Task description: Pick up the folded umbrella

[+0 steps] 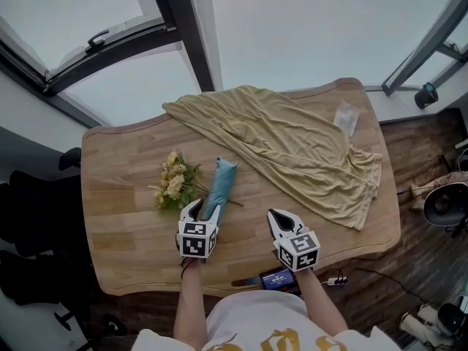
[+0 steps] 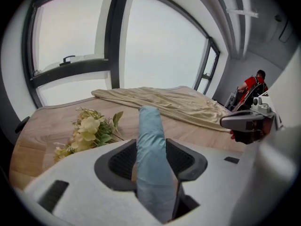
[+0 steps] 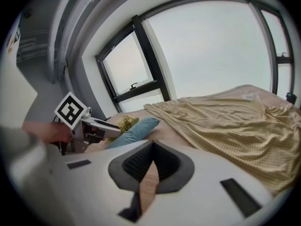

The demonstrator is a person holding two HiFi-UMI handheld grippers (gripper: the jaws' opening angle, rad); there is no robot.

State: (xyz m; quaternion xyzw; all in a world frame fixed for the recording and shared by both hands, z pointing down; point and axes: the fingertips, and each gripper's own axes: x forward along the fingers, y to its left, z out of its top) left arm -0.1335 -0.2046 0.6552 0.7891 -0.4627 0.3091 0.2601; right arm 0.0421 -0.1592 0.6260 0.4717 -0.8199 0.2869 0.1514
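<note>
The folded umbrella (image 1: 219, 185), in a light blue sleeve, lies on the wooden table (image 1: 124, 218) with its far end pointing away from me. My left gripper (image 1: 201, 209) is over its near end. In the left gripper view the umbrella (image 2: 150, 145) runs up between the two dark pads, which stand open on either side of it, with a sliver of table showing at the left pad. My right gripper (image 1: 278, 216) hovers to the umbrella's right, tips together and holding nothing. The right gripper view shows the umbrella (image 3: 134, 131) at left with the left gripper (image 3: 101, 126) at it.
A bunch of yellow flowers (image 1: 174, 181) lies just left of the umbrella. A beige cloth (image 1: 292, 145) sprawls over the table's back and right, with a small clear packet (image 1: 346, 117) on it. A blue object (image 1: 276, 278) sits at the front edge. Windows rise behind the table.
</note>
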